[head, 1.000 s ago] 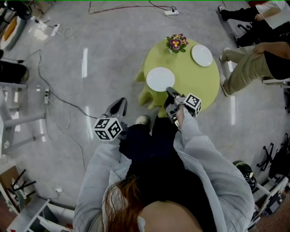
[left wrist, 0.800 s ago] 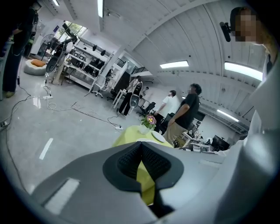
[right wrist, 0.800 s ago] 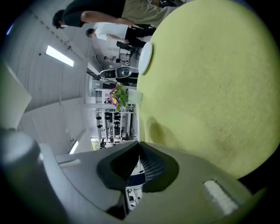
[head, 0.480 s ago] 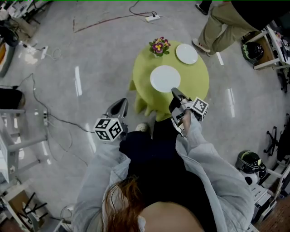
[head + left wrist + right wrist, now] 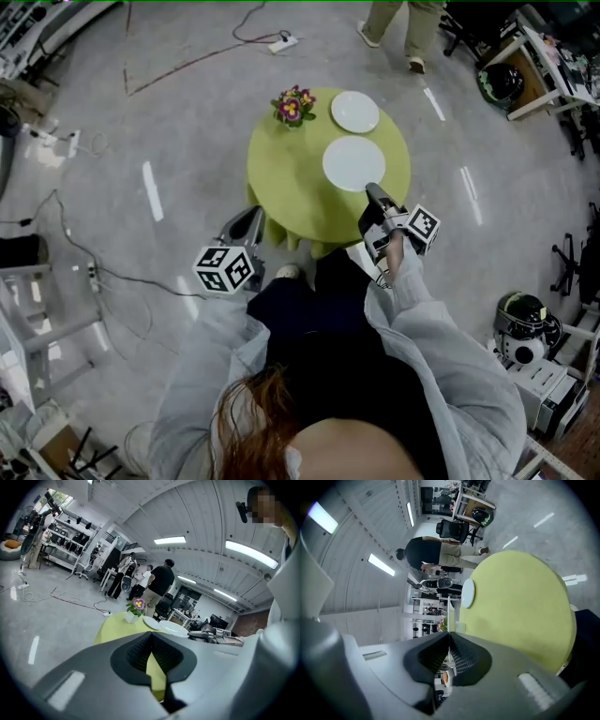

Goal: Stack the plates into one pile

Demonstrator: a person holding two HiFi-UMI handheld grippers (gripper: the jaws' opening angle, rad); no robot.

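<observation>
Carrying the near plate (image 5: 354, 164) by its rim, the clenched right claw (image 5: 373, 191) has brought it closer to the far plate (image 5: 354, 111), straight ahead across the table (image 5: 286, 178); the left claw (image 5: 249, 217), closed and empty, hangs behind.

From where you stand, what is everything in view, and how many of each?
Table: one, round, yellow-green cloth, mid-floor.
Far plate: one, white, on the table beside the flowers.
Near plate: one, white, over the cloth, rim in the right jaws.
Flower pot: one, pink and yellow blooms, table's far edge.
Power strip: one, white, floor beyond the table.
Bystander: one, beige trousers, top edge.
Left hand-held gripper: grey, shut, empty.
Right hand-held gripper: grey, shut on the near plate.
</observation>
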